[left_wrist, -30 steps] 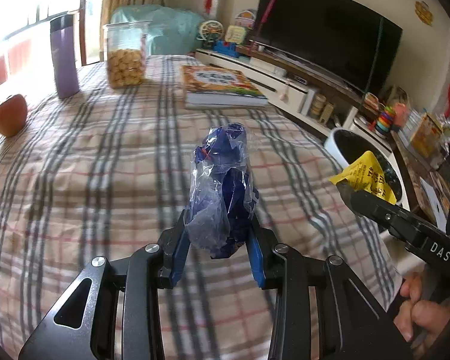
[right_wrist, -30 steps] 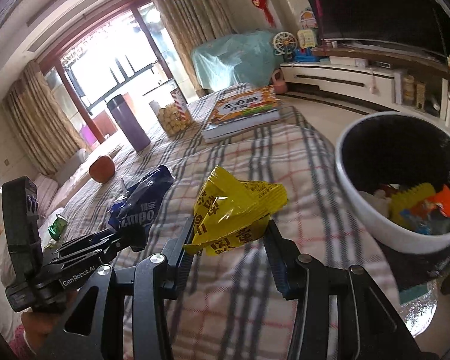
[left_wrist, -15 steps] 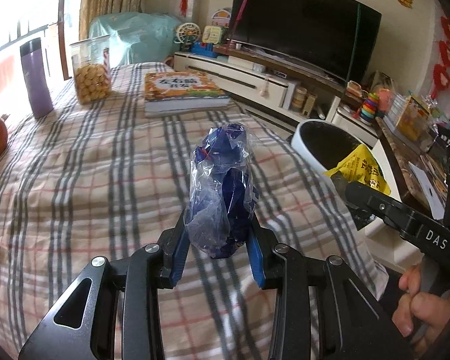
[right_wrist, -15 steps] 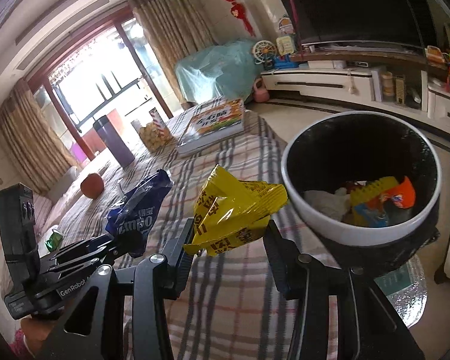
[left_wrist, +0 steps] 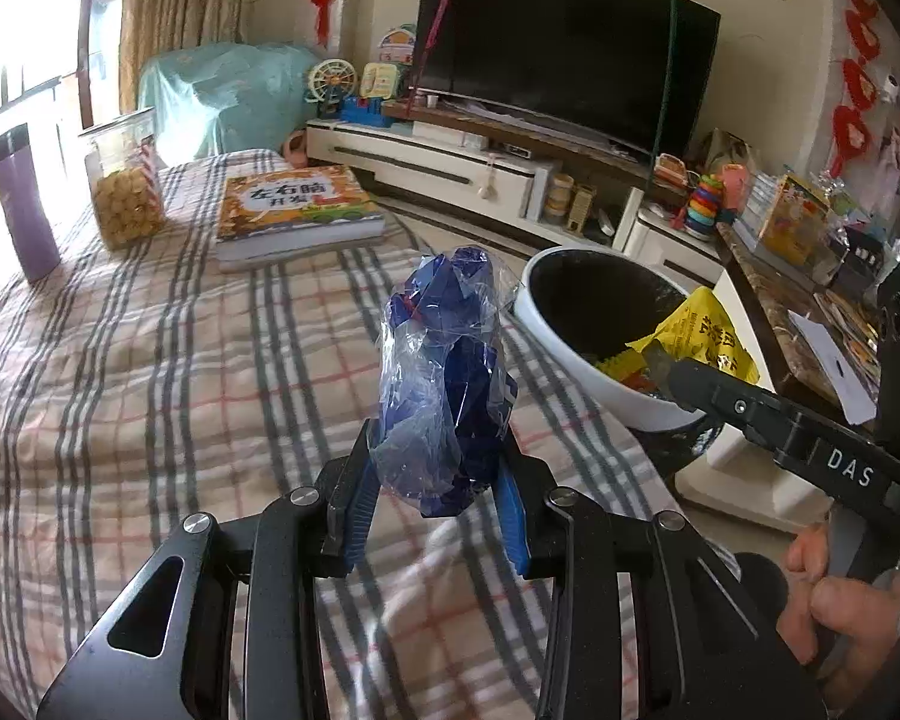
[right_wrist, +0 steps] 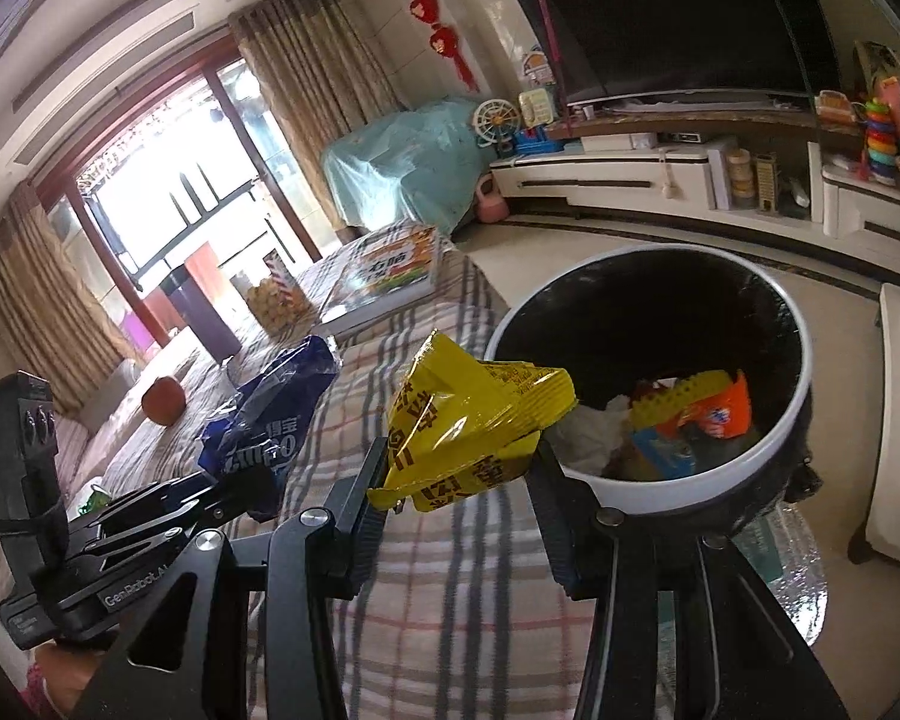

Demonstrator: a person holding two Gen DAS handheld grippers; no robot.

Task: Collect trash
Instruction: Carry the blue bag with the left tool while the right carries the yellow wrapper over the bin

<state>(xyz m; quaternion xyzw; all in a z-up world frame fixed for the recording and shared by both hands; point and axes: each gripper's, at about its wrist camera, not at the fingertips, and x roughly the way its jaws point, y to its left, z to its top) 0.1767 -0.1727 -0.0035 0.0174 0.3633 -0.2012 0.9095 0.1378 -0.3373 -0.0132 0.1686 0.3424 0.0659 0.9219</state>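
Gripping crinkly, featherlight trash mid-body: left gripper (left_wrist: 438, 495) clamped on blue wrapper (left_wrist: 444, 384) above the checked cloth (left_wrist: 150, 372), right gripper (right_wrist: 459, 480) pinching yellow wrapper (right_wrist: 474, 420) beside bin (right_wrist: 660, 489) rim; likely slippery, easily crushed.

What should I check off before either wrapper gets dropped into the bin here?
1. Left gripper clamps the blue wrapper: ok.
2. Right gripper clamps the yellow wrapper: ok.
3. Bin mouth open, room above the trash inside: ok.
4. Yellow wrapper over the bin mouth: cannot tell; it overlaps the near rim in the right wrist view.
5. Blue wrapper over the bin: not ok; it shows over the plaid cloth.
6. The two grippers clear of each other: ok.
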